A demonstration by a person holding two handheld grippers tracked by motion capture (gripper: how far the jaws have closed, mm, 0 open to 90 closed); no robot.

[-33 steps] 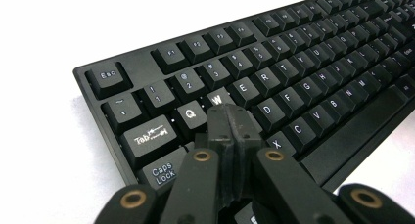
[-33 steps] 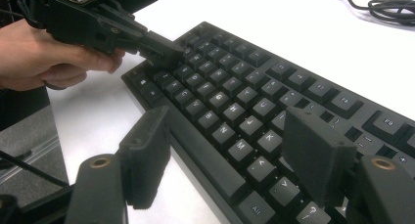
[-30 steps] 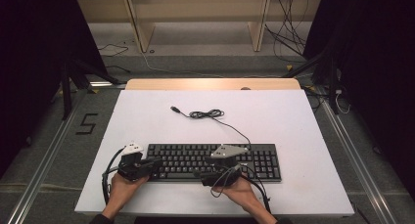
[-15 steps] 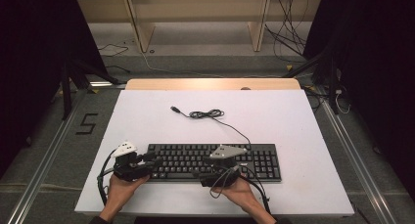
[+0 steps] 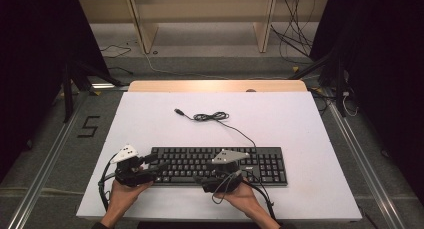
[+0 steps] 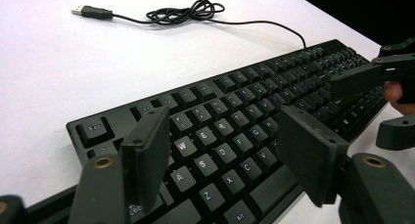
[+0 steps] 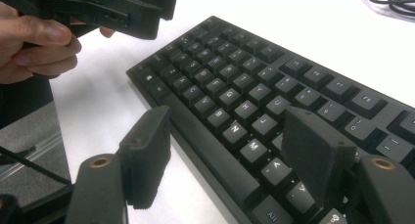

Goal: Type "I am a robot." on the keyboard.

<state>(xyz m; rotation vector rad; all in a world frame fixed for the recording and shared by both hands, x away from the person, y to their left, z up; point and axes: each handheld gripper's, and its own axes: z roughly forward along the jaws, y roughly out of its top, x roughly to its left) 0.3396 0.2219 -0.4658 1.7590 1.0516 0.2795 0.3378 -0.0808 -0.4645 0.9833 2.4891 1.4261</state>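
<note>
Keyboard (image 5: 220, 165) sits lower centre of the high view on the white table (image 5: 150, 119), its cable (image 5: 212, 117) coiled above it. My left gripper (image 6: 225, 150) hovers over the left keys; its jaws have just been opening, now spread with nothing pinched. Right gripper (image 7: 230, 150) is at the keyboard's front edge, jaws spread, gripping nothing.

My left gripper (image 5: 150, 165) has just been opening, jaws wide and empty; right gripper (image 5: 212, 176) gapes low, level

Lab recording bay, white table (image 5: 150, 114), black curtains (image 5: 30, 64), floor rails (image 5: 45, 164), loose cables (image 5: 295, 44)
</note>
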